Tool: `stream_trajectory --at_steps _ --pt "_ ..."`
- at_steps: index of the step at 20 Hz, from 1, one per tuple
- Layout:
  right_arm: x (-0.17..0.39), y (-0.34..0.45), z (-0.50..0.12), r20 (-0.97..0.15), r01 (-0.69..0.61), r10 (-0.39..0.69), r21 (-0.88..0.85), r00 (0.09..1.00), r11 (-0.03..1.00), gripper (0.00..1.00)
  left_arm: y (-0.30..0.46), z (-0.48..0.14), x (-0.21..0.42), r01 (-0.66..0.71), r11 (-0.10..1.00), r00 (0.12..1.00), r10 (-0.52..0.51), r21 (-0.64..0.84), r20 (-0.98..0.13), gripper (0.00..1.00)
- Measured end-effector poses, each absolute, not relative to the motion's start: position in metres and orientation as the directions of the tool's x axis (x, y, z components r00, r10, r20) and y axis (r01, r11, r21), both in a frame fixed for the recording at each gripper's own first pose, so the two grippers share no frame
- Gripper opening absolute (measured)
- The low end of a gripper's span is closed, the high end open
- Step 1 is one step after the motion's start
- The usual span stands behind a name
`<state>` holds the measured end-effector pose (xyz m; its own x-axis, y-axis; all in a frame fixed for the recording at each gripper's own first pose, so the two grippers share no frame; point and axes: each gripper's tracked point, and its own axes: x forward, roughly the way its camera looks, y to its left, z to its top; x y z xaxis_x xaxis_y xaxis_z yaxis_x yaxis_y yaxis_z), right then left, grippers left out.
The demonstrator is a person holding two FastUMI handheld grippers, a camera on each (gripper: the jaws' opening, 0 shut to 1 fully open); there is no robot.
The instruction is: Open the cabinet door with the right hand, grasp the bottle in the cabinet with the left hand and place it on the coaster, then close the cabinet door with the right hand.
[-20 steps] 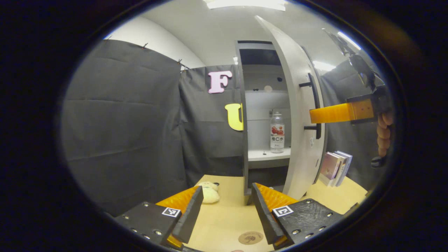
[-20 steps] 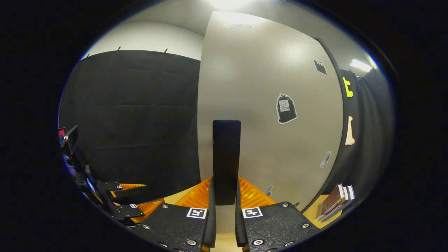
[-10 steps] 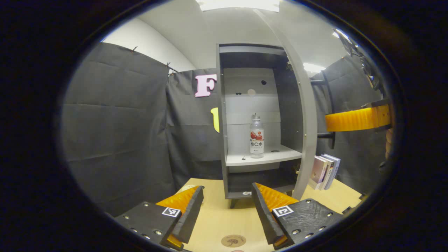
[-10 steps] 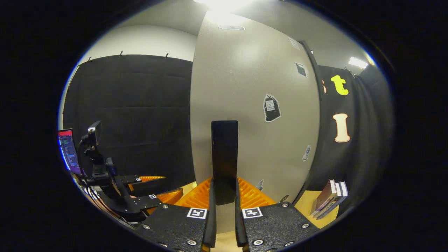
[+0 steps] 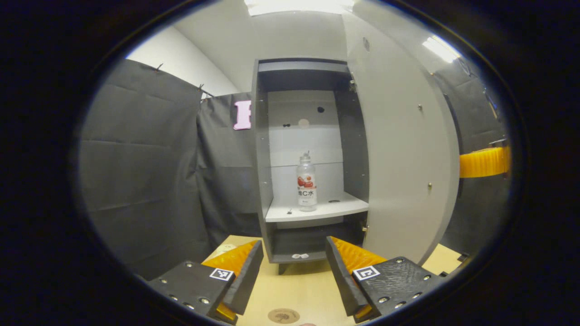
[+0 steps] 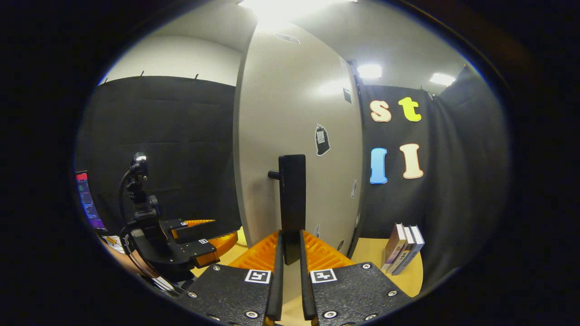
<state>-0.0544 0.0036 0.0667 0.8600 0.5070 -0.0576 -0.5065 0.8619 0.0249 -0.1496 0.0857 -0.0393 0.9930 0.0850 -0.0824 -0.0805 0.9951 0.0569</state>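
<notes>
A clear bottle (image 5: 306,182) with a red and white label stands upright on the middle shelf of the grey cabinet (image 5: 263,149). The cabinet door (image 5: 398,149) is swung wide to the right. My left gripper (image 5: 293,271) is open, low over the table, well short of the bottle. A round brown coaster (image 5: 283,315) lies on the wooden table between its fingers. In the right gripper view my right gripper (image 6: 289,253) is shut on the door's black bar handle (image 6: 292,199), and the left gripper (image 6: 199,237) shows at lower left.
Several books (image 6: 402,248) lean against the cloth wall on the wooden table (image 6: 371,253) to the right of the door. A screen (image 6: 87,199) glows at the far left. The cabinet's lower compartment (image 5: 299,244) holds a small white item.
The right gripper has pulled the door further open, past edge-on to wide open. The cabinet interior and bottle are now fully exposed. The left gripper's view has shifted so the cabinet sits more centred.
</notes>
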Motion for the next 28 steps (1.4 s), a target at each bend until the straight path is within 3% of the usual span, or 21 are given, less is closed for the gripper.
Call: stream_trajectory --at_steps 11,14,15,16,17,18,20,21,22,23,24,25,26,28 --pt "-0.04 -0.079 0.058 -0.056 -0.256 0.259 0.058 0.964 0.965 0.18 0.048 -0.024 -0.134 -0.032 0.995 0.998 0.037 0.09 -0.057 0.85" --pt "-0.038 -0.099 0.055 -0.059 -0.192 0.199 0.104 0.978 0.976 0.13 0.042 -0.015 -0.117 -0.002 0.994 0.999 0.006 0.108 -0.037 0.85" --pt "-0.034 -0.103 0.054 -0.059 -0.182 0.19 0.12 0.98 0.976 0.05 0.041 -0.011 -0.111 0.007 0.994 1.0 -0.004 0.107 -0.023 0.85" --pt "-0.032 -0.102 0.054 -0.06 -0.186 0.196 0.137 0.979 0.973 0.11 0.043 -0.009 -0.105 0.006 0.994 1.0 -0.005 0.106 -0.011 0.85" --pt "-0.03 -0.101 0.053 -0.059 -0.191 0.201 0.146 0.978 0.971 0.11 0.044 -0.006 -0.096 0.008 0.995 1.0 -0.008 0.1 0.001 0.85" --pt "-0.031 -0.102 0.053 -0.057 -0.19 0.2 0.146 0.978 0.971 0.11 0.044 -0.004 -0.088 0.01 0.996 1.0 -0.011 0.093 0.011 0.74" --pt "-0.038 -0.105 0.054 -0.064 -0.159 0.17 0.141 0.983 0.977 0.11 0.047 -0.002 -0.07 0.01 0.995 1.0 -0.012 0.096 0.012 0.74" --pt "-0.04 -0.109 0.053 -0.068 -0.131 0.141 0.134 0.988 0.982 0.13 0.051 0.002 -0.061 0.001 0.995 1.0 -0.004 0.103 0.024 0.85" --pt "-0.041 -0.115 0.052 -0.071 -0.105 0.114 0.126 0.991 0.987 0.19 0.056 0.004 -0.051 -0.006 0.994 0.999 0.002 0.108 0.036 0.75" --pt "-0.046 -0.12 0.052 -0.073 -0.078 0.088 0.124 0.993 0.989 0.22 0.058 0.006 -0.041 -0.009 0.994 0.999 0.004 0.112 0.044 0.85" --pt "-0.05 -0.127 0.05 -0.078 -0.056 0.066 0.124 0.995 0.991 0.43 0.06 0.006 -0.031 -0.009 0.993 0.999 0.003 0.114 0.052 0.83" --pt "-0.054 -0.131 0.05 -0.078 -0.036 0.045 0.12 0.996 0.992 0.49 0.06 0.007 -0.022 -0.01 0.993 0.998 0.003 0.119 0.062 0.81" --pt "-0.06 -0.139 0.052 -0.073 -0.011 0.02 0.113 0.997 0.993 0.71 0.062 0.008 -0.014 -0.011 0.992 0.998 0.002 0.126 0.069 0.8" --pt "-0.073 -0.161 0.056 -0.056 0.068 -0.063 0.084 0.996 0.994 0.82 0.06 0.008 0.005 0.004 0.992 0.996 -0.015 0.123 0.087 0.8"
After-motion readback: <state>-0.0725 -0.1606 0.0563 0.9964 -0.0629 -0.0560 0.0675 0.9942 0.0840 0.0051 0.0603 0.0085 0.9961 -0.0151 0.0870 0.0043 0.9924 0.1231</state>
